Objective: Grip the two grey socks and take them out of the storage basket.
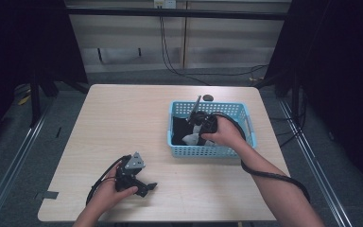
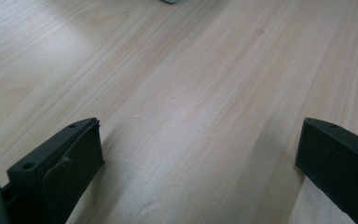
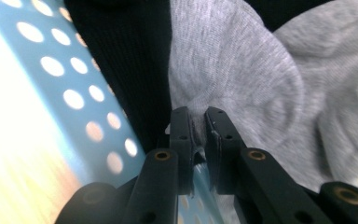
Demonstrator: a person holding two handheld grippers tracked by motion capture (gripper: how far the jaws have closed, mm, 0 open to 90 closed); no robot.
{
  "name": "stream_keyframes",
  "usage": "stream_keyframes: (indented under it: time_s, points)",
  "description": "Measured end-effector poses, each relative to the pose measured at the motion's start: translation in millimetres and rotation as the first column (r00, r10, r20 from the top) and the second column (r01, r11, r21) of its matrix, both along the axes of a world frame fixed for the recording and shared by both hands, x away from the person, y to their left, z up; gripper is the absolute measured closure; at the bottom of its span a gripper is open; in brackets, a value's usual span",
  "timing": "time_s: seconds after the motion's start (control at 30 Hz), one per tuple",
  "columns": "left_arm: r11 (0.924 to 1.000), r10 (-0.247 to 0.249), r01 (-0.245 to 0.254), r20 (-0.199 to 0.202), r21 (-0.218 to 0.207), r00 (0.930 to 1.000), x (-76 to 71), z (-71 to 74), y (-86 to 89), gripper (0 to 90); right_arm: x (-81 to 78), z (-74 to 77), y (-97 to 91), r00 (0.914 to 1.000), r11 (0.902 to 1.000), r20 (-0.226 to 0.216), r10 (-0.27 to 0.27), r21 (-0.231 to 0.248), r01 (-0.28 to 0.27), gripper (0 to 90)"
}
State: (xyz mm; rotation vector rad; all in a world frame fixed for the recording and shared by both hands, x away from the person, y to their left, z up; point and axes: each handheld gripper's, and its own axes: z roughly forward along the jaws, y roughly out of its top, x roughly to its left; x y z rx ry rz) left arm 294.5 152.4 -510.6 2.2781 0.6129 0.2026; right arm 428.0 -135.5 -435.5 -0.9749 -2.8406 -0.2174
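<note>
Reaching into the light blue perforated plastic basket (image 1: 211,151) on the pale wooden table (image 1: 123,123), the right gripper (image 3: 198,126) pinches a fold of soft grey knitted cloth (image 3: 242,70) beside black fabric (image 3: 121,60), while the left gripper (image 2: 200,154) rests spread and empty on the tabletop.

bg: wood table (image 1: 123,123) | small dark obj (image 1: 208,98) behind basket | wall cables (image 1: 170,61)

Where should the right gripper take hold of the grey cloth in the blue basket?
On a raised fold, coming from above: the grey cloth lies crumpled, so its ridges fit between narrow jaws. The right gripper pinches one beside the blue basket wall.
</note>
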Motion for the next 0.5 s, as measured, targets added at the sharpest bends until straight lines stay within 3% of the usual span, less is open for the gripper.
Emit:
stream_keyframes:
  time_s: [0.5]
  points:
    - [0.9999,-0.010,0.010,0.000,0.012,1.0000,0.4,0.7,0.4,0.0,-0.7,57.0,-28.2,0.9963,0.9965,0.070,-0.050,0.070,0.045,82.5]
